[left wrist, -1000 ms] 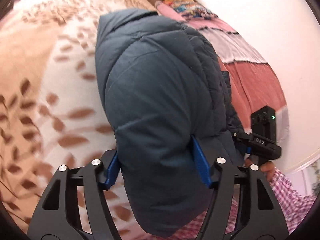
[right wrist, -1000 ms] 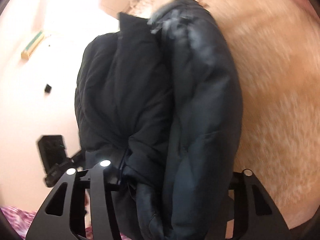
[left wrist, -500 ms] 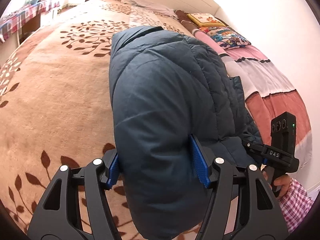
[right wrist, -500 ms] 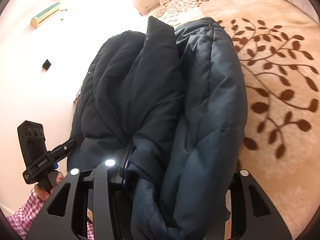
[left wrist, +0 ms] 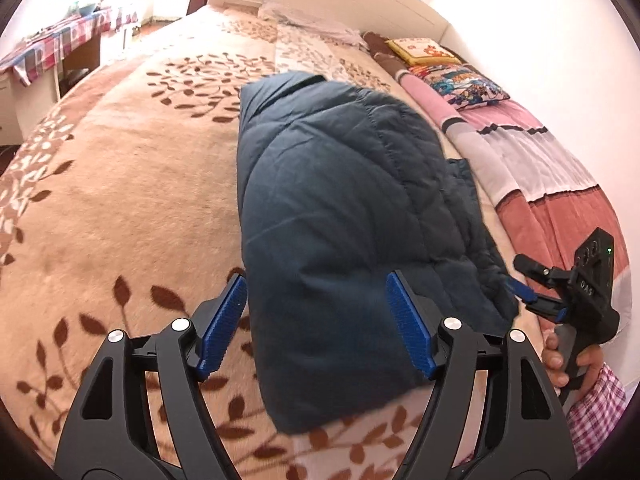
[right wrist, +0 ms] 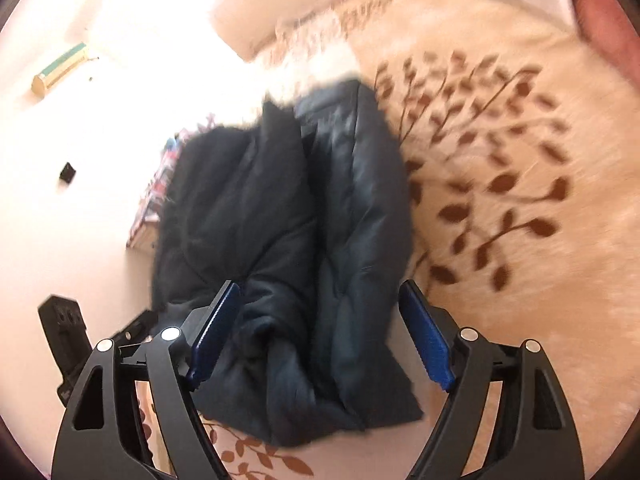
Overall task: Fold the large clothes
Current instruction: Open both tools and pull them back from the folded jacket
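The folded dark-blue puffer jacket (left wrist: 340,216) lies on the bed (left wrist: 120,208), its near end between the blue pads of both tools. The left hand-held gripper (left wrist: 316,324) and right hand-held gripper (right wrist: 320,336) have just been opening; their jaws stand spread, pads clear of the fabric. It looks light, soft, springy and slick (it will likely puff open), so grip deep across the thick folded edge.
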Action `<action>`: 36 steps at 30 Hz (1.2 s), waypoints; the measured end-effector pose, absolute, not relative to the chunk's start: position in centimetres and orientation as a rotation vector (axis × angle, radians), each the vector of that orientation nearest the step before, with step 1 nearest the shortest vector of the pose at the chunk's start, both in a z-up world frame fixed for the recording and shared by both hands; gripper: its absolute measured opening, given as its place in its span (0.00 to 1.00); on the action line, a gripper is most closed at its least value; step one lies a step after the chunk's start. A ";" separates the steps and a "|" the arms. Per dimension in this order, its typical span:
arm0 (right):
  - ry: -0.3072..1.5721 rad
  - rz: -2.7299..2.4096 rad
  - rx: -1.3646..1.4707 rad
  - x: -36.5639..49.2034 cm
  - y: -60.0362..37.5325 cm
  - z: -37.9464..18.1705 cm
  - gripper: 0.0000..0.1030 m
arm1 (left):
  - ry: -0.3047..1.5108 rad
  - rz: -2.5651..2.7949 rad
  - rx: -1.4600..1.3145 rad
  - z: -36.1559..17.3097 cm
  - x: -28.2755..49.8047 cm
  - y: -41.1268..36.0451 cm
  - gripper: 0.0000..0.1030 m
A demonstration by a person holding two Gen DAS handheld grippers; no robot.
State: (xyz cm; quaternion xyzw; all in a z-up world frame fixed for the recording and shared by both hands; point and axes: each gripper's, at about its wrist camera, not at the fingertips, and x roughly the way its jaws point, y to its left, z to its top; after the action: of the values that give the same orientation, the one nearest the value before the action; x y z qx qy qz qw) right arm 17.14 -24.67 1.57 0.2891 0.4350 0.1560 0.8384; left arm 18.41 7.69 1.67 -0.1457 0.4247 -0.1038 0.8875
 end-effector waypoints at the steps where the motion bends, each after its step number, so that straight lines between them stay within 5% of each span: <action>1: 0.907 0.313 0.614 16.3 -25.2 2.3 0.78 | 0.878 -0.214 -0.303 2.1 17.5 7.8 0.70; 10: 0.891 0.231 0.400 8.3 -22.2 5.6 0.78 | 0.860 -0.138 -0.251 4.5 10.4 7.0 0.70; 29: 0.989 0.173 0.189 -0.7 -14.4 2.7 0.78 | 0.965 0.034 -0.168 1.2 0.9 2.7 0.70; 36: 0.983 0.154 0.145 -2.2 -13.8 3.1 0.68 | 0.976 0.032 -0.128 0.3 -1.1 1.2 0.70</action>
State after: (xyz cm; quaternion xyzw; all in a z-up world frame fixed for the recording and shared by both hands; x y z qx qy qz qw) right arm -2.17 -13.85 3.14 0.0695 0.4712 0.0737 0.8762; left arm -1.14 1.20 0.35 -0.0613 0.4686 0.0153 0.8812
